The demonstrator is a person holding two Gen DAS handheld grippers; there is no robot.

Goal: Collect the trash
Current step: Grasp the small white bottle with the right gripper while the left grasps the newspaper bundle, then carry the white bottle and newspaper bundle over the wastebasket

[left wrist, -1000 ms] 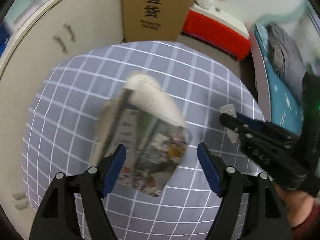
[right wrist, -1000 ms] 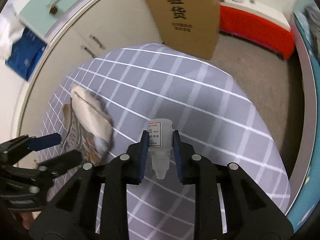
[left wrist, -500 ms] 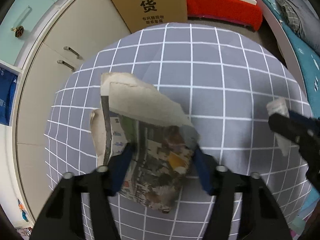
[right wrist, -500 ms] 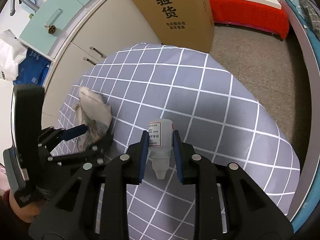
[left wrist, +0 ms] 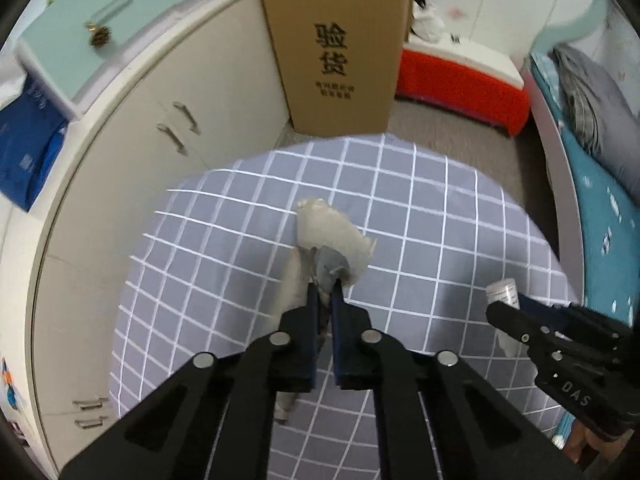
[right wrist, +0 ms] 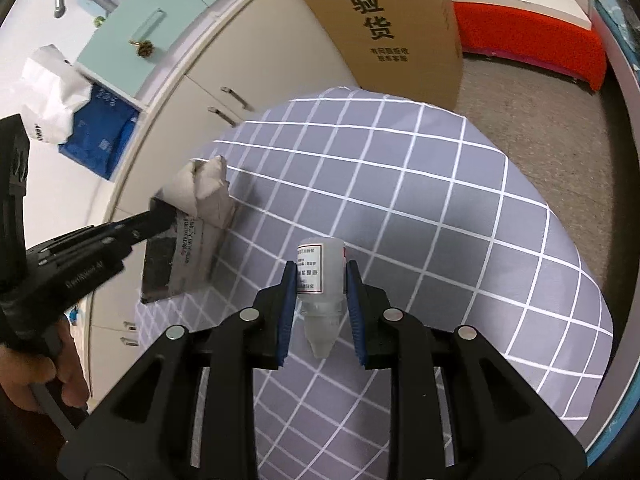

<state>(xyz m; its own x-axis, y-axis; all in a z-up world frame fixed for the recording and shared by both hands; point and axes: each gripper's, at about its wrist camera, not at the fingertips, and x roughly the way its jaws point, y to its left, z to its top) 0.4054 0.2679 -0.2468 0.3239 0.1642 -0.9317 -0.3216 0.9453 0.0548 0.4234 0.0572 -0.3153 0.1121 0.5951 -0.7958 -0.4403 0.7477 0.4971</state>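
Left gripper [left wrist: 326, 292] has just clamped the crumpled newspaper wad [left wrist: 328, 236], lifting it; right gripper [right wrist: 320, 308] grips the small white plastic bottle [right wrist: 320, 268].

The newspaper's [left wrist: 320, 240] lower part seems hidden behind the left fingers [left wrist: 310, 320].

Round table [left wrist: 440, 216] covered with grey cloth, white grid lines. Cloth looks smooth and flat, bare across most of its top in both wrist views. Folded newspaper [right wrist: 188, 248] hangs over left part of it; whether its lower edge still touches cloth can't be told. Table stands on brownish floor [right wrist: 532, 120], cardboard box [left wrist: 340, 48] just behind.
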